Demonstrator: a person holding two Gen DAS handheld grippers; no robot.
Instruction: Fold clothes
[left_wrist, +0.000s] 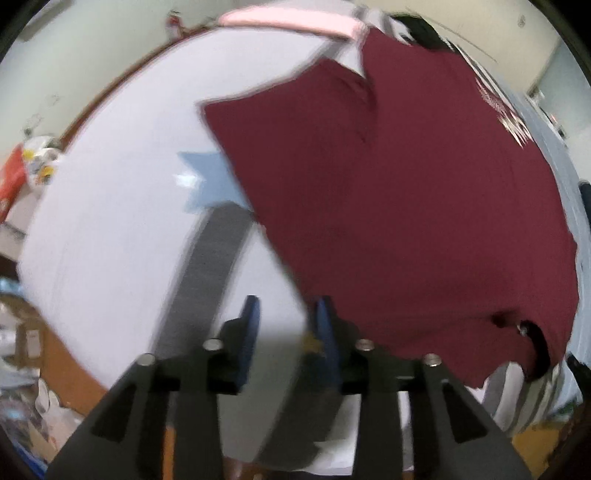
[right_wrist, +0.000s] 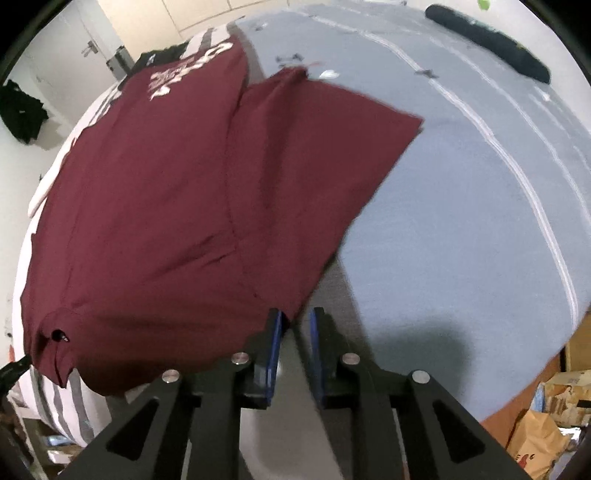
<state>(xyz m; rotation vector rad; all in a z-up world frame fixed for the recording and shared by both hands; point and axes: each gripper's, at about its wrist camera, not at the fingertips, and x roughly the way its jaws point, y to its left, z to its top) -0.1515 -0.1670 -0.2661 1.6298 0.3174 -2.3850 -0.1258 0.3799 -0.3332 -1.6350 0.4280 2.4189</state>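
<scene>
A maroon T-shirt (right_wrist: 155, 206) is lying spread on the pale blue bed (right_wrist: 461, 206), one sleeve folded over. The left gripper (left_wrist: 286, 314) is hovering with jaws parted and empty beside its near hem; the right gripper (right_wrist: 295, 325) is standing slightly parted at the hem corner, gripping nothing

Even, soft indoor light; scene moderately bright, no harsh glare. Left wrist view smeared by motion blur: maroon T-shirt (left_wrist: 399, 206) edges and grey stripe (left_wrist: 210, 273) streaked. Right wrist view sharper, shirt hem slightly blurred. Dark soft shadow fell on bedsheet (right_wrist: 480, 206) just beyond right gripper (right_wrist: 295, 325). Strong fisheye curvature bent bed edges; black vignette ringed corners of both views.
</scene>
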